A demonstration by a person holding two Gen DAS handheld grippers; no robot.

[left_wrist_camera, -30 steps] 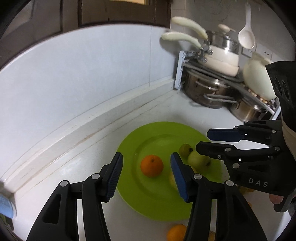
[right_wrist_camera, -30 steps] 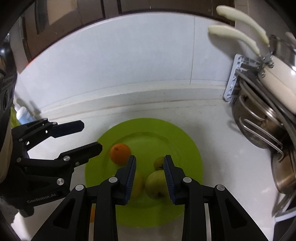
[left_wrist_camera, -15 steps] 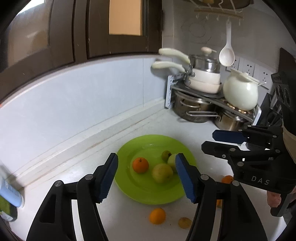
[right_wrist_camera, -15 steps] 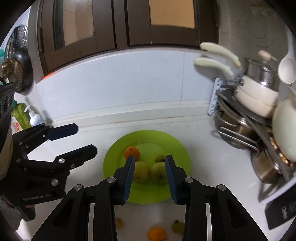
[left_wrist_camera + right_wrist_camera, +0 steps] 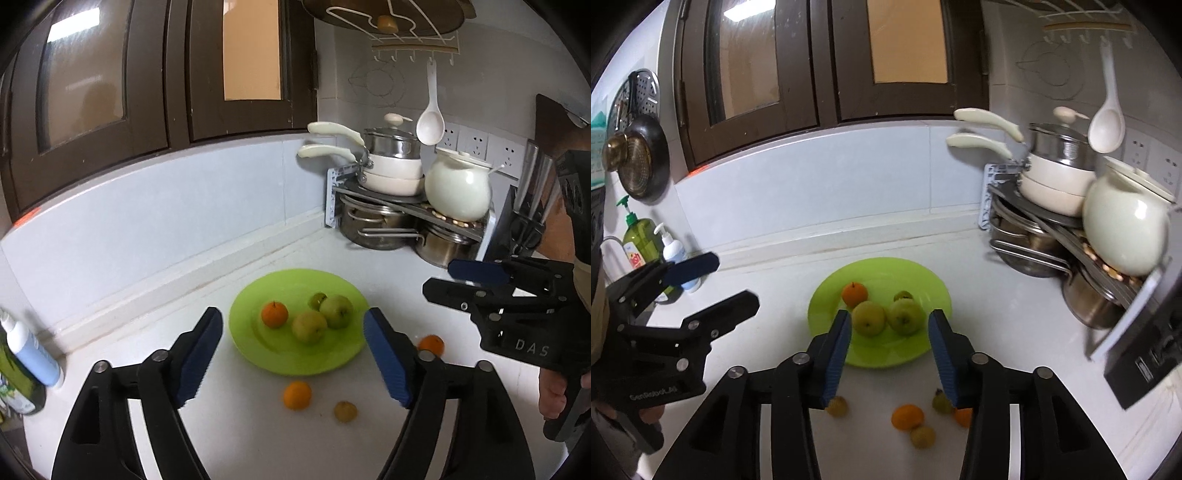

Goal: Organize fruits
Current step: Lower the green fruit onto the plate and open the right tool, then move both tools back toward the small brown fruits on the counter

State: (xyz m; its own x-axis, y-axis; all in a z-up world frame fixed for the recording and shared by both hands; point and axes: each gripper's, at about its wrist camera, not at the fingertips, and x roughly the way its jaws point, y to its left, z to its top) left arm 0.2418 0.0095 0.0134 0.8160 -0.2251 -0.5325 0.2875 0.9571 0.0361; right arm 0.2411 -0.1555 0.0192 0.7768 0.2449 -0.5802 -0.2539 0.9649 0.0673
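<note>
Four fruits sit on the green plate [image 5: 295, 360]: one orange [image 5: 274, 314], two yellow-green apples side by side, the left apple [image 5: 868, 318] and the right apple [image 5: 905, 316], and a small green fruit [image 5: 903, 296] just behind the right one. The plate lies on my white counter [image 5: 258, 435], near the back wall.

More fruit is loose on the counter in front of the plate. In my right wrist view: a second orange [image 5: 907, 417], a small yellowish fruit [image 5: 922, 436] touching or nearly touching it, another yellowish one [image 5: 837, 406] partly behind my left finger, a small greenish one [image 5: 940, 403] and an orange piece [image 5: 962, 416], both half hidden by my right finger.

My left gripper [image 5: 293, 363] is open wide, jaws well apart, nothing between them, held above the counter with the plate seen through the gap. My right gripper [image 5: 889, 360] is also open and empty, over the plate's near edge. Each shows in the other's view at the side.

Further out: pot rack [image 5: 406, 221] in the right corner with stacked pans, a white ceramic pot [image 5: 458, 192], a white ladle [image 5: 430, 122] hanging above. Soap bottles [image 5: 646, 236] stand at the left by the wall, dark cabinets [image 5: 827, 66] above.
</note>
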